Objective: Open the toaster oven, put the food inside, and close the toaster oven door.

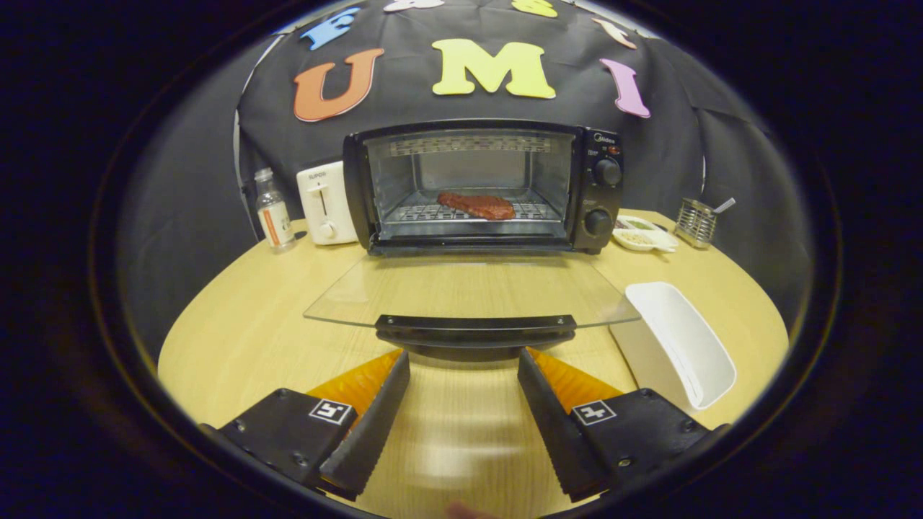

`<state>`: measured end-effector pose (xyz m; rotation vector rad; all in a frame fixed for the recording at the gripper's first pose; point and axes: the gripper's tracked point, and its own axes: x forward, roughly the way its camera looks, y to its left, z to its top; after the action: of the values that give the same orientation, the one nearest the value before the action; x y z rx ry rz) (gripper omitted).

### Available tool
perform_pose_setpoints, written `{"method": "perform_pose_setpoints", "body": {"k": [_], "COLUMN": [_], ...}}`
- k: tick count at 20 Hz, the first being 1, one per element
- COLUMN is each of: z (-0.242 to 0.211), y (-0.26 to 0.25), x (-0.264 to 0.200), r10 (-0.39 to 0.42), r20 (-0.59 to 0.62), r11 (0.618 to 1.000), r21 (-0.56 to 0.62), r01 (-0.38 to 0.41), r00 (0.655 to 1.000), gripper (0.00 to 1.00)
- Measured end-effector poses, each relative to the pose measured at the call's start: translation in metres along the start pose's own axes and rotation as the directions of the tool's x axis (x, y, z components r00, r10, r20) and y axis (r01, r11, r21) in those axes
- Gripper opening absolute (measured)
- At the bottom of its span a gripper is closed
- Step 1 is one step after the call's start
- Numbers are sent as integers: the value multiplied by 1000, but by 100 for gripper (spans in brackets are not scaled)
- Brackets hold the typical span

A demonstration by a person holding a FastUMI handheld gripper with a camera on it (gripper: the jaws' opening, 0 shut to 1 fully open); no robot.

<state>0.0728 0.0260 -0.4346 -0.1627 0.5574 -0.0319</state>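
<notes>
A black toaster oven (pixel 482 187) stands at the back of the wooden table (pixel 238 331). Its glass door (pixel 469 292) lies folded down flat toward me, with the dark door handle (pixel 476 330) at its near edge. A reddish piece of meat (pixel 477 205) rests on the wire rack inside the oven. My gripper (pixel 464 364) is open, its two fingertips just below the door handle, one to each side of the handle's middle. Nothing sits between the fingers.
A white rectangular tray (pixel 678 346) lies right of the door, close to my right finger. A white toaster (pixel 324 203) and a small bottle (pixel 274 210) stand left of the oven. Small dishes (pixel 642 234) and a wire utensil holder (pixel 698 220) stand to its right.
</notes>
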Motion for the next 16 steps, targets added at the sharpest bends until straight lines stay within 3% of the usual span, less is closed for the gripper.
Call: {"method": "perform_pose_setpoints", "body": {"k": [9, 16], "z": [8, 32], "y": [1, 4], "x": [1, -8], "r10": [-46, -50], "r20": [12, 100], "r11": [996, 998], "r21": [71, 42], "r01": [45, 46], "r00": [999, 994], "gripper": [95, 96]}}
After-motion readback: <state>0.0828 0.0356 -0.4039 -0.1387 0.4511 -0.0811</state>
